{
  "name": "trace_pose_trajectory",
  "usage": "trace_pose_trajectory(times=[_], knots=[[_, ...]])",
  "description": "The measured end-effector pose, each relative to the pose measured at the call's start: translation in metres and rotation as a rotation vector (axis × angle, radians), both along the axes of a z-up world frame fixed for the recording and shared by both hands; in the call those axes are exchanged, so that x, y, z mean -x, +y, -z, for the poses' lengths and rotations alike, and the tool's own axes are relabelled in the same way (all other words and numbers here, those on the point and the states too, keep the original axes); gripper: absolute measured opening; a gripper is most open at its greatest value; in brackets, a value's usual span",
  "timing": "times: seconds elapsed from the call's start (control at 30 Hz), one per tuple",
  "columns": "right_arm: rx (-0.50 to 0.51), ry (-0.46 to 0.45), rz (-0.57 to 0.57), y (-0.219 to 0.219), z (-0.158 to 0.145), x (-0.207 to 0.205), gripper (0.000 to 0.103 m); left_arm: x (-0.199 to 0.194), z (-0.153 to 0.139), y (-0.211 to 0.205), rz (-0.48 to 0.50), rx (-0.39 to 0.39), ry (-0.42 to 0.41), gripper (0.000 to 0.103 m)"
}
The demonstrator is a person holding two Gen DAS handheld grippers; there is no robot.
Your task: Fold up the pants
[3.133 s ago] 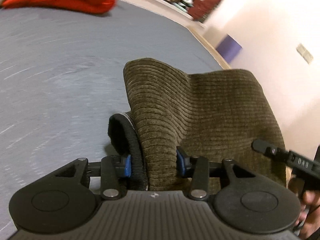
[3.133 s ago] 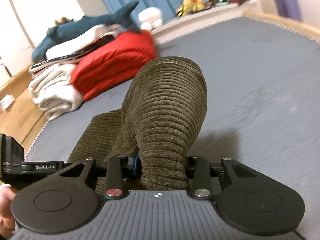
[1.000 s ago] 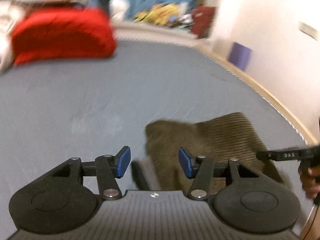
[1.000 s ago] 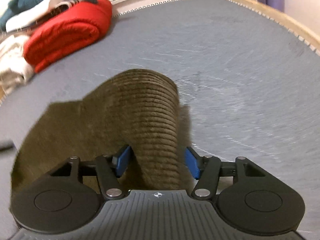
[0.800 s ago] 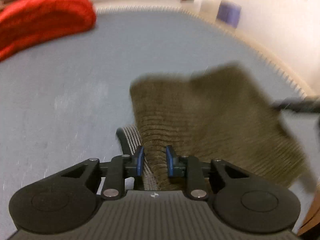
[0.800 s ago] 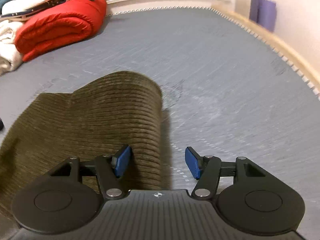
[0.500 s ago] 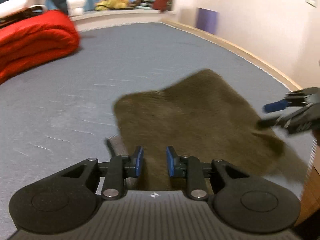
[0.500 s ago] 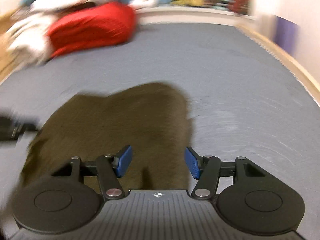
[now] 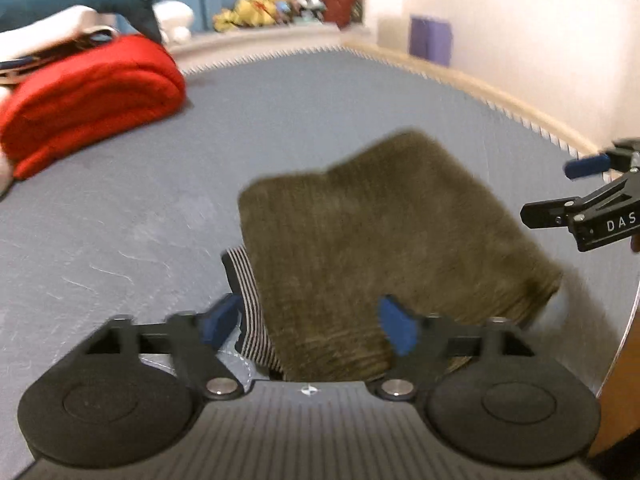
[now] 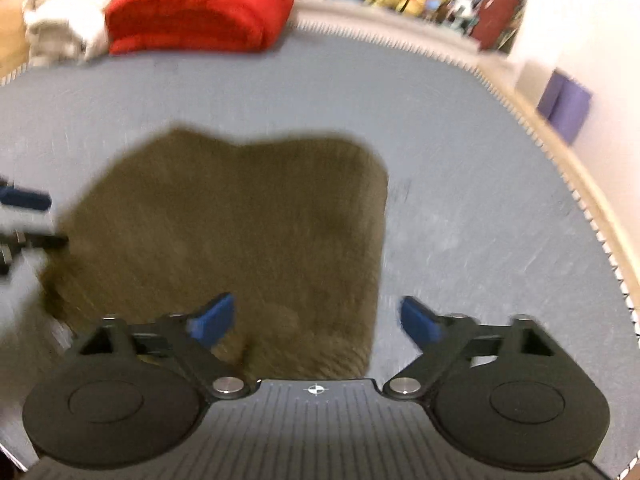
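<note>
Your grey bed [image 9: 320,92] carries everything. At its far end sits a rolled red blanket [image 9: 88,92]. Nearer you, the olive corduroy pants [image 9: 384,240] lie folded flat in a thick rectangle on the bed, a striped waistband [image 9: 248,312] peeking out at their near left corner. Your left gripper [image 9: 310,322] hovers spread wide, gripping nothing. Your right gripper [image 10: 316,320] is likewise spread over the pants' right edge.

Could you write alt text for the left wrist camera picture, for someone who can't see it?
Folded olive corduroy pants lie on a grey mattress, with the open left gripper just above their near edge. The right gripper pokes in from the right edge, and a red blanket lies at the back left.
</note>
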State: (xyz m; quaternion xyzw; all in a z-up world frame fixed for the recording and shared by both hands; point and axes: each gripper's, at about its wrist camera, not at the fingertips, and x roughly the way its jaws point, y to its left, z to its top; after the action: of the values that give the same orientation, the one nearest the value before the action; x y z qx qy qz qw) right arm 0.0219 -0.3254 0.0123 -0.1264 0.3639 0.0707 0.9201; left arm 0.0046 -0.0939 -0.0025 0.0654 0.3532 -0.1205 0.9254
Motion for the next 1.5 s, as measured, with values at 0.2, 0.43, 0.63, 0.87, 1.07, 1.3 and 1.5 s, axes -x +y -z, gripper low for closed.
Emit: trace_pose_trajectory(times=[0.2,0.43,0.63,0.87,1.07,1.3,1.5], knots=[[-0.133,-0.073,0.184,0.003,-0.048,0.027,0.102,0.028,-0.038,0.002,-0.230,0.088,0.029,0.103],[-0.169,-0.089,0.236,0.014,-0.028,0.076,0.102,0.061,-0.031,-0.004,-0.272,0.106,0.033,0.103],[-0.180,-0.019,0.273,0.014,0.010,0.075,0.102,0.056,0.028,-0.012,-0.283,0.082,0.226,0.103],[-0.138,-0.036,0.245,0.020,0.015,0.058,0.102,0.047,0.030,0.003,-0.325,0.073,0.207,0.103],[-0.124,-0.020,0.157,0.038,0.015,0.061,0.102,0.045,0.027,0.003,-0.323,0.082,0.205,0.103],[-0.083,-0.029,0.110,0.051,0.014,0.069,0.102,0.045,0.029,0.005,-0.327,0.082,0.207,0.103],[-0.078,-0.024,0.104,0.050,0.016,0.073,0.102,0.050,0.026,-0.001,-0.300,0.080,0.190,0.103]])
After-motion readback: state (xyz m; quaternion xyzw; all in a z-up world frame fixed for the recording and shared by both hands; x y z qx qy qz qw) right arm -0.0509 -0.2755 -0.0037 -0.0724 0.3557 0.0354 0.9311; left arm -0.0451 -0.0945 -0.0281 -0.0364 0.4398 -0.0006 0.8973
